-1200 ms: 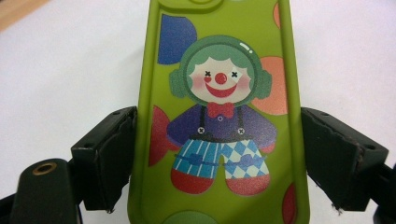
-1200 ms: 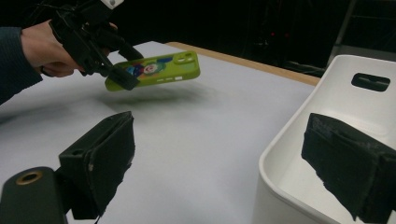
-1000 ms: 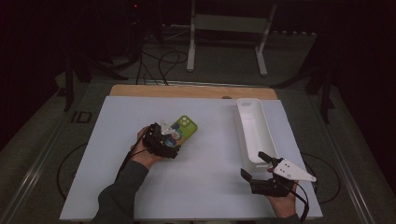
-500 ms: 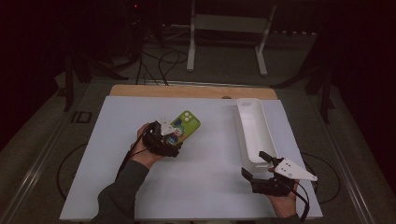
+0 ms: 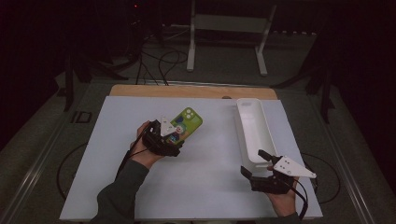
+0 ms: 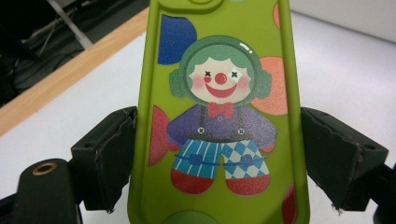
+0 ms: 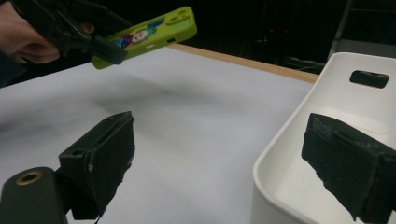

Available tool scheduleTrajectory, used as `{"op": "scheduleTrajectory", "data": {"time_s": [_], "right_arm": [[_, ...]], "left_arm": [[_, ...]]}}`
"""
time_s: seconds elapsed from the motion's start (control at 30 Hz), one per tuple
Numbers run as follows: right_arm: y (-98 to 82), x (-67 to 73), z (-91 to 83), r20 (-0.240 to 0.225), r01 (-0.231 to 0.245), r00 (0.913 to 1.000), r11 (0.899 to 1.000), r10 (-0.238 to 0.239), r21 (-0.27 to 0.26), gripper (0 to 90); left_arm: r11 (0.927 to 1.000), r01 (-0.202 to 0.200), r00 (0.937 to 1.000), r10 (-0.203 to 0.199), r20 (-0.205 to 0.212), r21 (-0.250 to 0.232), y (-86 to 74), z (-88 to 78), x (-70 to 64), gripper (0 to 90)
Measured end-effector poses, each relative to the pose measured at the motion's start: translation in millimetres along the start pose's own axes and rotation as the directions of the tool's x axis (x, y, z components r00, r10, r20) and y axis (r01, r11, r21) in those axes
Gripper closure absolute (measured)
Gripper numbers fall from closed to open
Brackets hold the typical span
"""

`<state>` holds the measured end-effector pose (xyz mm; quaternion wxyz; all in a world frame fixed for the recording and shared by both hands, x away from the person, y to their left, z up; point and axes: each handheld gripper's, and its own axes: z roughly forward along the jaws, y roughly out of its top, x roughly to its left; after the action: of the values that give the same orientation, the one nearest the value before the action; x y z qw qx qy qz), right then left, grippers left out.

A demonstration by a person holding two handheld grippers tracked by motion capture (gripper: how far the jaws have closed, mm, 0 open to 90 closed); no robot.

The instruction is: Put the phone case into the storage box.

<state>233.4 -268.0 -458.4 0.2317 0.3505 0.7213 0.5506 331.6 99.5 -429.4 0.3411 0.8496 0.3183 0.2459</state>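
So we've got the pickup done, we'd say. Our left gripper [image 5: 173,134] is clamped across the sides of the green case [image 5: 186,125], the one with the clown print, and in the right gripper view the case [image 7: 144,32] hangs clear above the white mat [image 7: 187,121], tilted, with a faint shadow under it. It sits well left of the tray [image 5: 252,130]. What's left, as far as we can judge: carry the case over to the tray and set it down inside, which looks empty for now. Our right gripper [image 5: 262,173] is just at the tray's near end, jaws spread wide with nothing between them, one jaw hanging over the tray [image 7: 327,140] rim.
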Motion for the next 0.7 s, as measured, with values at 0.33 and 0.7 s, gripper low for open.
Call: {"op": "scheduleTrajectory", "data": {"time_s": [0.33,0.7], "right_arm": [[16.3,-9.2,3.9,-0.005,-0.005,1.0,1.0,0.005,0.015,9.2],[38.8,-14.5,10.2,-0.024,0.002,0.9997,0.999,-0.001,0.04,9.2]], "left_arm": [[0.9991,-0.028,0.9994,0.027,-0.02,-0.031,7.0,-7.4,-3.1,16.5],[0.9967,-0.065,0.9977,0.063,-0.025,-0.049,13.1,-15.5,-7.6,16.5]]}}
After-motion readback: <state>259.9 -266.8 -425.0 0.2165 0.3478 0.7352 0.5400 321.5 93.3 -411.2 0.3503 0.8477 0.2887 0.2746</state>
